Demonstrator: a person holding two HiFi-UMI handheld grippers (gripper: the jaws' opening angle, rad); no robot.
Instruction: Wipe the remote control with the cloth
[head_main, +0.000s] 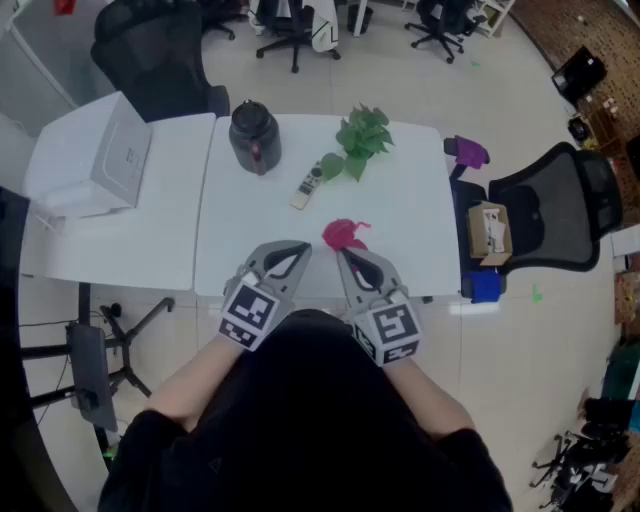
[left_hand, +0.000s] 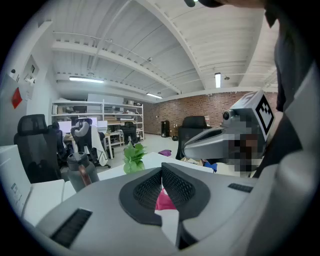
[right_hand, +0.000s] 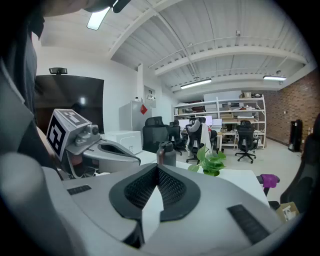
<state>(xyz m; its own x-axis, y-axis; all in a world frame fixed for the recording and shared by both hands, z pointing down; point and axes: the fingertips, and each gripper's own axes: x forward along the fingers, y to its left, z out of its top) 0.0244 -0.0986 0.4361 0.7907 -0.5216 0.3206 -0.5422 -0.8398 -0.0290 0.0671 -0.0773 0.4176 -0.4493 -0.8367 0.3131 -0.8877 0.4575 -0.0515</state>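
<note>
- Table (head_main: 410, 225): white top, butted against a second white table (head_main: 130, 250) at 9 o'clock; pale glossy floor around.
- Room: white ribbed ceiling with strip lights, brick wall, shelving, and black office chairs beyond the far edge. Another chair (head_main: 560, 205) stands at the table's 3 o'clock with a carton (head_main: 490, 232) on its seat.
- Remote (head_main: 307, 186): pale, slim, lying flat near the table's middle. Its long axis runs 7 to 1 o'clock in the head view, and the end with the darker patch points to 1 o'clock, at the plant.
- Cloth (head_main: 345, 235): pink, crumpled, at 5 o'clock from the remote and apart from it, just ahead of the gripper tips.
- Plant (head_main: 360, 140): green leaves, just beside the remote's far end.
- Jug (head_main: 253, 137): dark, upright, at 10 o'clock from the remote.
- White box (head_main: 95, 155): on the second table.
- Left gripper (head_main: 299, 249): jaws together, nothing held, over the near edge.
- Right gripper (head_main: 344, 255): jaws together, nothing held, at 6 o'clock from the cloth.
</note>
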